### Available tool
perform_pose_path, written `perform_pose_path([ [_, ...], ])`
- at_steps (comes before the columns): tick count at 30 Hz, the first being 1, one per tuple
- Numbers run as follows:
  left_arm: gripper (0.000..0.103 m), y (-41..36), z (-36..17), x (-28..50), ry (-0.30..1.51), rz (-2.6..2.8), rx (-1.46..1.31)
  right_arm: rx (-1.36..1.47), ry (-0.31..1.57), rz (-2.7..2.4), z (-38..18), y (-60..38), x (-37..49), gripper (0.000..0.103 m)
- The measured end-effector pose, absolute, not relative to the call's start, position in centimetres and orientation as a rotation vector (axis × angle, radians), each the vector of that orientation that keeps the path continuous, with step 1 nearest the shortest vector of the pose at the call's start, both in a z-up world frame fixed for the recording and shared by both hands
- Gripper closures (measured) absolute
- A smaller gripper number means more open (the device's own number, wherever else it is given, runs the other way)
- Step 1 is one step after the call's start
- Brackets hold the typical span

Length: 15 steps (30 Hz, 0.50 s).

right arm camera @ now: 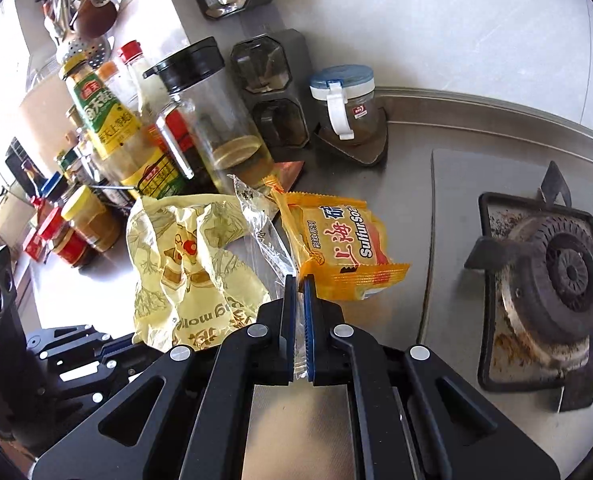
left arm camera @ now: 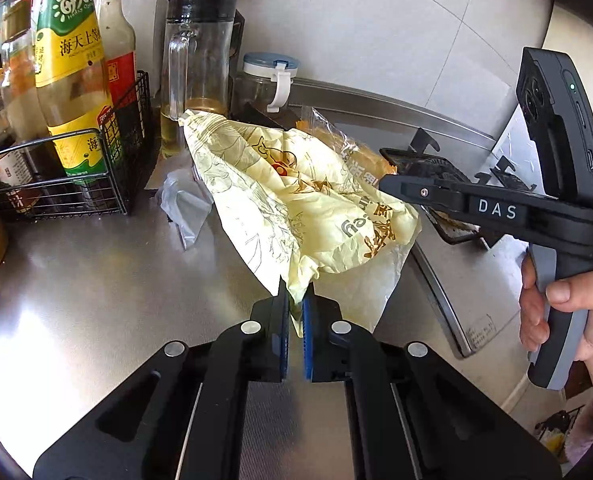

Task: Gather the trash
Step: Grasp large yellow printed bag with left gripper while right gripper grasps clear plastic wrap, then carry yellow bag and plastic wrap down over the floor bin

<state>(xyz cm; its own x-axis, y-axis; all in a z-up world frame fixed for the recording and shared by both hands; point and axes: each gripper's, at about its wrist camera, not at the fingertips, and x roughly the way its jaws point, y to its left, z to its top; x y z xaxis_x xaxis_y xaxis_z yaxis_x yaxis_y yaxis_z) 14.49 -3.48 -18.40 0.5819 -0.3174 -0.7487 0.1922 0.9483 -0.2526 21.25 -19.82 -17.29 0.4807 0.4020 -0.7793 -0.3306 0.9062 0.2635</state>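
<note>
The yellow paper wrapper (left arm camera: 296, 200) hangs pinched by one corner in the left gripper (left arm camera: 296, 308), its jaws clenched on it, above the steel bench (left arm camera: 96, 280). The right gripper (right arm camera: 298, 312) clamps the clear plastic film (right arm camera: 264, 224) beside the orange soap packet (right arm camera: 336, 248). Thin corner holds could tear or slip, and the packet may drop away. Bottles in the wire rack (left arm camera: 76, 168) and the oil jug (left arm camera: 196, 60) crowd the left; the gas burner (right arm camera: 552, 276) bounds the right. Open room lies near the bench's front.

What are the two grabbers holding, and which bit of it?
The left gripper pinches the yellow paper wrapper by its bottom corner. The right gripper pinches the clear plastic wrapper at its near end. The orange soap packet is not held.
</note>
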Motion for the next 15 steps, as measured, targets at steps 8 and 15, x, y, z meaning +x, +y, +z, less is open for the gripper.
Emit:
perform_pose_path([
  [8, 0.099, -3.3, -17.8, 7.4, 0.918, -0.34, -0.12, 0.114, 1.015, 0.424, -18.1, -19.6, 14.4, 0.094],
  [15, 0.099, -2.9, -18.5, 2.3, 0.944, -0.35, -0.112, 0.139, 1.06, 0.386, -19.5, -19.4, 9.1, 0.093],
])
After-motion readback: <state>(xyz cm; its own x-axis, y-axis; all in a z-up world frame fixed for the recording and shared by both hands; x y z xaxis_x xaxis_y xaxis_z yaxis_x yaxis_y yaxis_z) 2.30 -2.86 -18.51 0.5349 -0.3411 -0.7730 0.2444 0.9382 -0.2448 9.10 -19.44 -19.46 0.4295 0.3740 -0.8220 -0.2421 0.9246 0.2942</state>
